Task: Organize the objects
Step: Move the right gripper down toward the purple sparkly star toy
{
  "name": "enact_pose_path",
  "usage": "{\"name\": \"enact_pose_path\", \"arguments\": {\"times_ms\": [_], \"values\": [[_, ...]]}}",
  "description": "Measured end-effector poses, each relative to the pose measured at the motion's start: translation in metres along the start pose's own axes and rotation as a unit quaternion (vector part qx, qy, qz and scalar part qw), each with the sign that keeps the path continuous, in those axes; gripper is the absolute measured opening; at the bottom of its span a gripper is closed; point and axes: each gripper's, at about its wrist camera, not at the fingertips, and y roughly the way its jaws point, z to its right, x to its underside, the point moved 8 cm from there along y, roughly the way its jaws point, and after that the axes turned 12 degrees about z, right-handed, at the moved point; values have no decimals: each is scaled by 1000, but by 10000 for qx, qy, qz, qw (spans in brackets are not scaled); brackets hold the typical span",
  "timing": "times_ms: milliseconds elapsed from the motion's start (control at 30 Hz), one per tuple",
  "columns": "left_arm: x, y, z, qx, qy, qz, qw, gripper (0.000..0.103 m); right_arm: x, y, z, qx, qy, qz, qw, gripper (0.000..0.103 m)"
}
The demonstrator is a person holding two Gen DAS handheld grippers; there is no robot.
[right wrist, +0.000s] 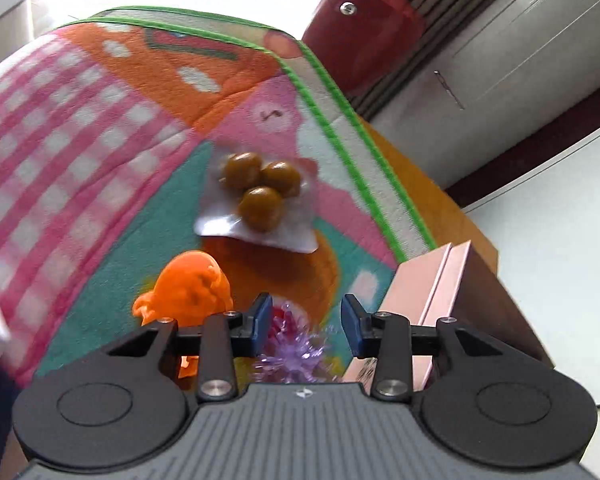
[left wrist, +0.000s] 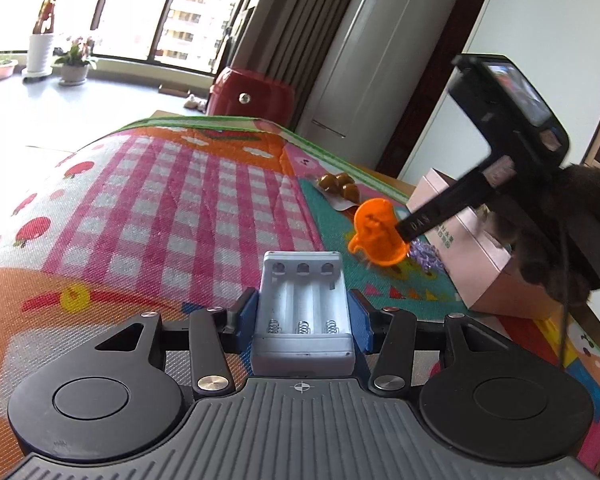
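Purple spiky translucent toy (right wrist: 296, 354) sits on the play mat between the right hand-held gripper's (right wrist: 306, 324) parted blue pads, untouched; left hand-held gripper (left wrist: 304, 314) clamps a white battery holder (left wrist: 303, 312).

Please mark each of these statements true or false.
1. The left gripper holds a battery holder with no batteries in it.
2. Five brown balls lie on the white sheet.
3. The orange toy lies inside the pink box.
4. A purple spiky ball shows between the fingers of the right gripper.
1. True. The left gripper grips a white battery holder, and its three slots are empty.
2. False. Three brown balls lie on the white sheet.
3. False. The orange toy lies on the patterned mat, outside the pink box.
4. True. The purple spiky ball shows between the fingers of the right gripper.
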Motion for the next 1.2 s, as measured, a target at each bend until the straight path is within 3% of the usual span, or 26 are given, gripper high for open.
{"name": "enact_pose_path", "arguments": {"times_ms": [300, 400, 500, 633, 733, 900, 1200], "values": [[1, 1, -1, -86, -14, 9, 10000, 53, 60, -83, -45, -1432, 310, 223, 9890, 39], [1, 1, 0, -109, 20, 11, 9999, 53, 46, -89, -26, -1107, 590, 492, 9909, 39], [1, 1, -1, -99, -8, 20, 9999, 53, 22, -65, 3, -611, 815, 504, 9935, 39], [1, 3, -2, -86, -43, 25, 10000, 53, -3, -22, 22, 427, 178, 524, 9976, 38], [1, 3, -2, -79, -62, 26, 9999, 53, -10, 10, 31, 637, 127, 176, 9977, 30], [0, 6, -2, -76, -78, 27, 9999, 53, -3, 26, 23, 615, -160, -147, 9979, 30], [1, 7, -2, -99, -31, 17, 9999, 53, 47, -33, -19, -51, -525, 47, 9986, 30]]}}
